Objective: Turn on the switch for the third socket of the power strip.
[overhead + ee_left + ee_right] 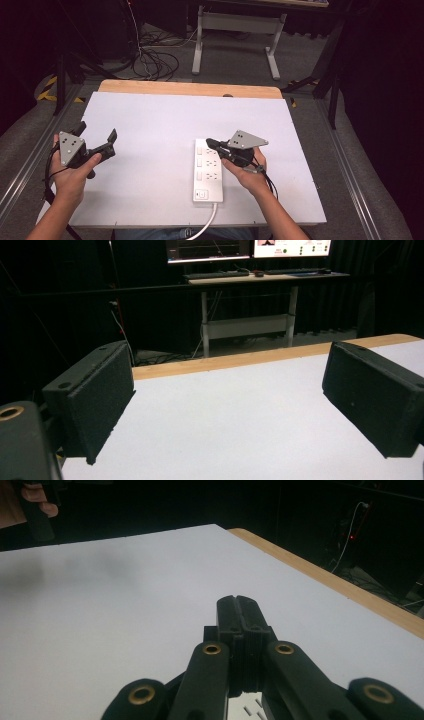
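A white power strip [208, 170] lies lengthwise on the white table top [165, 120], right of centre, its cable running off the near edge. My right gripper [210, 142] hovers over the strip's far end, pointing left, its jaws pressed together with nothing between them; in the right gripper view the shut gripper [237, 602] hides most of the strip [247, 707]. My left gripper [97, 134] is held at the table's left edge, jaws wide apart and empty. In the left gripper view its two pads [95, 395] frame bare table.
A wooden strip [190, 89] edges the far side of the table. Beyond it stand a white-legged desk [237, 30] and loose cables [150, 62] on the floor. Metal rails run along both sides of the table.
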Motion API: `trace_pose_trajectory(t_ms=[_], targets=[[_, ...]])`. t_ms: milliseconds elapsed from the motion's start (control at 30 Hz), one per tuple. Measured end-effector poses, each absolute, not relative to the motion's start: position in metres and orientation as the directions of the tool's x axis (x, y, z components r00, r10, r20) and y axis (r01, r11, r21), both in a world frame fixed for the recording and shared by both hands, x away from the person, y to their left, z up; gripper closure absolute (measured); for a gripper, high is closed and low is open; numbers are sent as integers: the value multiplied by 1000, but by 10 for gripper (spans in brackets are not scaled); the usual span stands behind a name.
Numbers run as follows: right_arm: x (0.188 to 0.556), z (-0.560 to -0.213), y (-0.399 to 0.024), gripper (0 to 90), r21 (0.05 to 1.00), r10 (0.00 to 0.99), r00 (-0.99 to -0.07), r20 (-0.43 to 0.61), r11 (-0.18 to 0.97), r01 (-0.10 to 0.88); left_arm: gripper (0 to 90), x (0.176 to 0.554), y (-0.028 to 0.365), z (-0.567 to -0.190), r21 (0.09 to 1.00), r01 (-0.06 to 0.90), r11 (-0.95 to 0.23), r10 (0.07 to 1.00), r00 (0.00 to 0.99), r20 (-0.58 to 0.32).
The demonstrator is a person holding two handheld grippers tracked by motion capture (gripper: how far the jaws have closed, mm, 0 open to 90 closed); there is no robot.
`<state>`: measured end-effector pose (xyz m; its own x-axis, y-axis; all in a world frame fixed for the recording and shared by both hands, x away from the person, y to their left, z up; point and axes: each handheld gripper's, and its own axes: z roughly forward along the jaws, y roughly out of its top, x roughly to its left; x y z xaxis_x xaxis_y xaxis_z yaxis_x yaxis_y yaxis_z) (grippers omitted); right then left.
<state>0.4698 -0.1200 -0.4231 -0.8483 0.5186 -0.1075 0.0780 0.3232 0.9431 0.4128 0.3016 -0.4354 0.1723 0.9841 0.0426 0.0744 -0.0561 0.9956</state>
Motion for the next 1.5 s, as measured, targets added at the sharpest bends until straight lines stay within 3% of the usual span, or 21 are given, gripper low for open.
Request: trace_pose_trajectory(t_ms=[1500], targets=[[491,-437,-98,900,890,498,-859,-118,437,131,71,412,303,-435,996,72,-55,985,170,42]])
